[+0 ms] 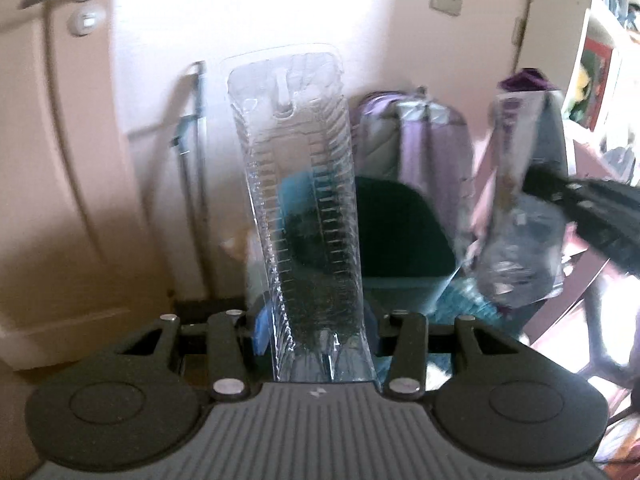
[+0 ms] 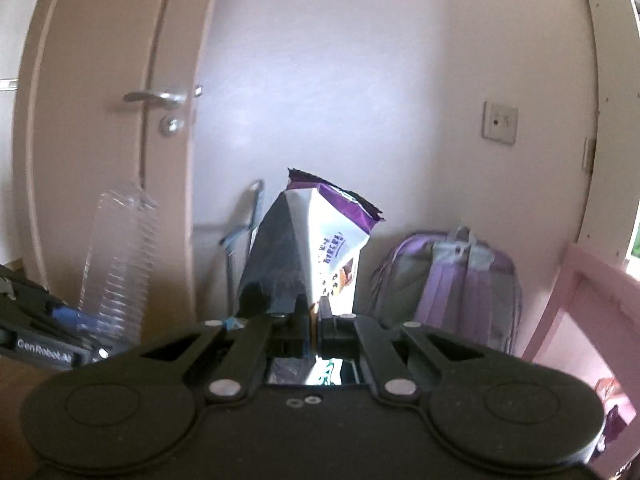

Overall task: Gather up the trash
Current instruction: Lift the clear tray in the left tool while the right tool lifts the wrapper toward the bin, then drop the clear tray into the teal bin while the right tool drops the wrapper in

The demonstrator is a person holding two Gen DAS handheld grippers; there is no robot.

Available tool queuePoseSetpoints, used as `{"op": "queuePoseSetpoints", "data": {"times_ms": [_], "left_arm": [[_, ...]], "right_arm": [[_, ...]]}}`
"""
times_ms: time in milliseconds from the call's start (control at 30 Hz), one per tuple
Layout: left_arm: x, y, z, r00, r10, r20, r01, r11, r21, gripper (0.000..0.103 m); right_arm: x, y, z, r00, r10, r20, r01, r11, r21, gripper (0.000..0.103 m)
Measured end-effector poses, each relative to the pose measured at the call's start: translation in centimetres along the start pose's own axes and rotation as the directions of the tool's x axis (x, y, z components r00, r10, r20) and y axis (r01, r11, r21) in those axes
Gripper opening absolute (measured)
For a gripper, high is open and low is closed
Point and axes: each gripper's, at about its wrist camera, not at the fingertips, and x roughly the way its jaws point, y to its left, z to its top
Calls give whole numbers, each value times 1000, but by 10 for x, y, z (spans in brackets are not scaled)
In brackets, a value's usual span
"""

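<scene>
**Both grippers loaded: clear tray on the left, snack bag on the right**

Your left gripper has its fingers partly apart and pressed against the lower end of a clear plastic tray, a long ribbed piece of packaging that stands up and away from the camera. Take the purple backpack leaning against the wall as your landmark: in the left wrist view the tray rises just left of it, in front of a dark bin that sits before the backpack.

Your right gripper has its fingers all but closed, pinching the bottom edge of a white and purple snack bag. The bag stands upright from the fingers with its torn purple top uppermost, and it appears left of the backpack, in front of the pale wall. In the left wrist view the same bag shows blurred, to the right of the backpack, with the right gripper's dark body coming in from the right edge.

From the right wrist camera, the tray is far left of the backpack, before the door, with the left gripper's body low at the left edge.
</scene>
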Motion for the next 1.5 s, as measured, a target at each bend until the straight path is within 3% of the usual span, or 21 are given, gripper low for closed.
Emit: {"op": "queuePoseSetpoints", "data": {"times_ms": [233,500,800,967,1033,1233,1400,1500], "left_arm": [[70,-17,41,996,-16,-85,16,1000,-7,45],[163,-25,62,990,14,-143,-16,1000,-15,45],[231,-41,62,964,69,-256,-46,994,95,45],[251,-34,54,934,67,-351,-38,995,89,47],[256,-33,52,926,78,-368,-42,994,105,54],[251,-34,48,933,79,-352,-37,991,126,58],[236,-36,49,940,57,-336,-26,995,96,58],[218,-36,50,949,67,-307,-40,995,93,69]], "right_arm": [[58,-17,-3,1000,-13,-5,14,998,65,2],[120,-36,-31,993,-1,-116,20,986,164,2],[156,-20,-63,959,20,-283,4,996,84,2],[164,-15,-73,937,17,-349,0,999,46,9],[168,-13,-76,930,2,-367,9,1000,29,12],[168,-19,-78,922,-5,-386,27,998,52,20],[155,-28,-73,930,19,-368,22,994,105,30],[141,-31,-66,936,27,-351,15,993,115,33]]}}
